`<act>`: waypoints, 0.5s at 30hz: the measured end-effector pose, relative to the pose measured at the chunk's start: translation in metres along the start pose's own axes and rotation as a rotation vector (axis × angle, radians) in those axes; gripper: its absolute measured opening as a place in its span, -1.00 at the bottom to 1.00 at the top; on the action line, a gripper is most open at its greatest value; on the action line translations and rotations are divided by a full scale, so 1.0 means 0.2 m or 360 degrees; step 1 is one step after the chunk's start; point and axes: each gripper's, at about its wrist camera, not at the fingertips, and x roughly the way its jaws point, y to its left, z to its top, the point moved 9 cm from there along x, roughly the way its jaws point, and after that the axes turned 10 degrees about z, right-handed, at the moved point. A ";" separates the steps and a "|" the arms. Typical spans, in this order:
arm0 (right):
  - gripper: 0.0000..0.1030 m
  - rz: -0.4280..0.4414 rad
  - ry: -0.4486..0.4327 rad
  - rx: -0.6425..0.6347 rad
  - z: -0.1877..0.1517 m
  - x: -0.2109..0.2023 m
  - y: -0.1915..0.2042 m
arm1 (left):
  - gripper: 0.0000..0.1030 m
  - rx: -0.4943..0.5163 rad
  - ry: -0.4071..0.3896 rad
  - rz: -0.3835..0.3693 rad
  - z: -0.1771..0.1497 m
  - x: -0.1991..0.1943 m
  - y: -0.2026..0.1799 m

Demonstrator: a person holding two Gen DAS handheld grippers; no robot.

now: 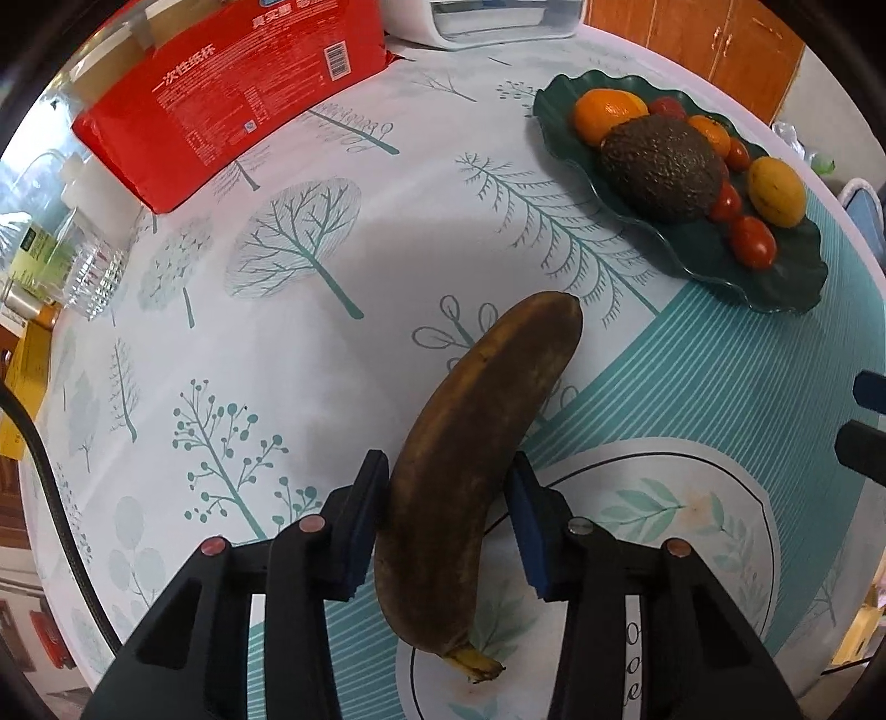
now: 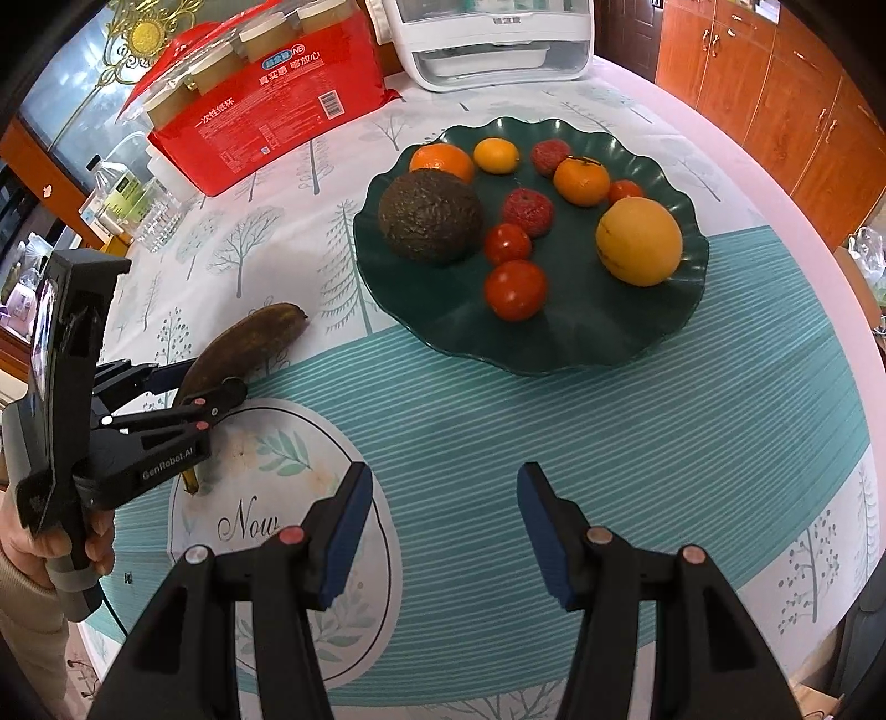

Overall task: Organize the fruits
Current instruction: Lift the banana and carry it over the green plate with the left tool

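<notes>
A brown overripe banana (image 1: 476,443) lies on the tree-print tablecloth, stem toward me. My left gripper (image 1: 448,471) straddles its middle, and both blue pads touch its sides. In the right wrist view the banana (image 2: 249,338) lies at the left with the left gripper (image 2: 213,387) clamped over it, held by a person's hand (image 2: 55,543). My right gripper (image 2: 443,482) hangs open over the teal stripes, nothing between its fingers. The dark green wavy plate (image 2: 554,354) beyond it holds an avocado (image 2: 429,216), oranges, tomatoes and lychees. The left wrist view shows the plate (image 1: 692,266) at the upper right.
A red pack of paper cups (image 2: 266,116) and a white appliance (image 2: 493,44) stand at the table's far side. A clear water bottle (image 1: 94,260) is at the far left edge. Wooden cabinets (image 2: 775,111) lie beyond the round table's right rim.
</notes>
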 end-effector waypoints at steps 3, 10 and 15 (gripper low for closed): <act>0.06 0.0007 -0.0012 -0.0003 -0.01 -0.01 -0.01 | -0.34 -0.0043 0.0017 0.0020 -0.01 -0.01 0.01; 0.06 0.0031 -0.0050 -0.0018 -0.01 -0.08 -0.02 | -0.38 -0.0229 0.0069 -0.0119 -0.10 -0.10 -0.02; 0.06 0.0051 -0.0057 -0.0032 -0.03 -0.11 -0.03 | -0.38 -0.0294 0.0049 -0.0180 -0.16 -0.23 -0.10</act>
